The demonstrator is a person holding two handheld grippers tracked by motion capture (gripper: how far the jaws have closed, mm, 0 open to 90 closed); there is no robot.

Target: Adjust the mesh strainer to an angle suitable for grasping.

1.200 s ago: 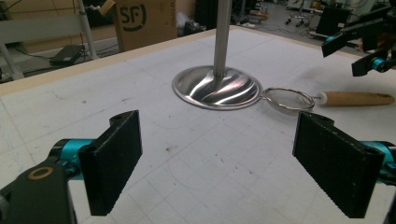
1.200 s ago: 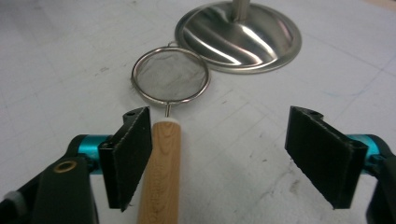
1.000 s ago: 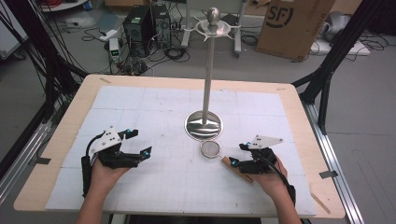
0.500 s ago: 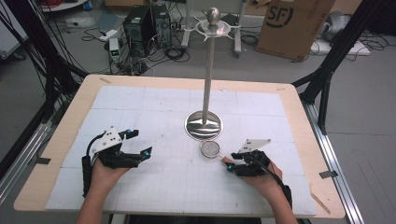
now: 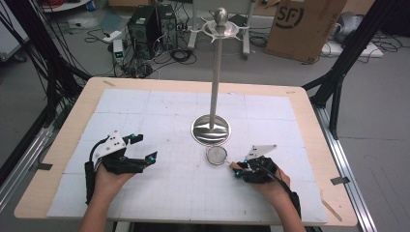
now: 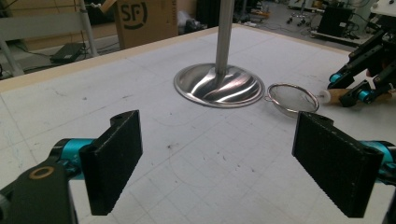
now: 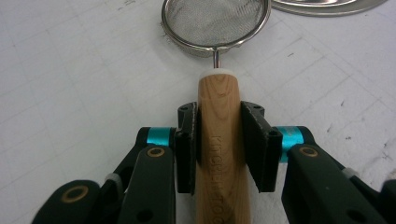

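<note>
- Wood and steel mesh make up the strainer [image 7: 215,21]: a small round sieve bowl on a thin wire neck, with a white collar and a pale wooden handle [image 7: 220,140] that bears stamped lettering.
- The strainer lies flat on the desk [image 5: 159,104], its bowl just in front of the stand's base and its handle pointing toward the person's right.
- The right claw [image 7: 219,144] pinches the wooden handle from both sides, its black pads pressed against the wood a little behind the white collar; in the high view this claw [image 5: 238,170] sits low on the desk, with the person's right hand [image 5: 270,181] behind it.
- Just behind the sieve bowl stands a polished metal stand [image 5: 211,129], a round dished base with a tall thin pole rising from it and a ring of hooks under a ball at the top.
- The left claw [image 6: 233,163] is spread wide with nothing between its jaws; it is aimed across the desk toward the stand base and the sieve bowl [image 6: 292,98], well apart from both.
- In the high view the left claw [image 5: 145,147] rests on the white gridded mat near the desk's front left, held by the person's left hand [image 5: 109,176].
- A cardboard box [image 5: 302,26] and cables lie on the floor beyond the desk.
</note>
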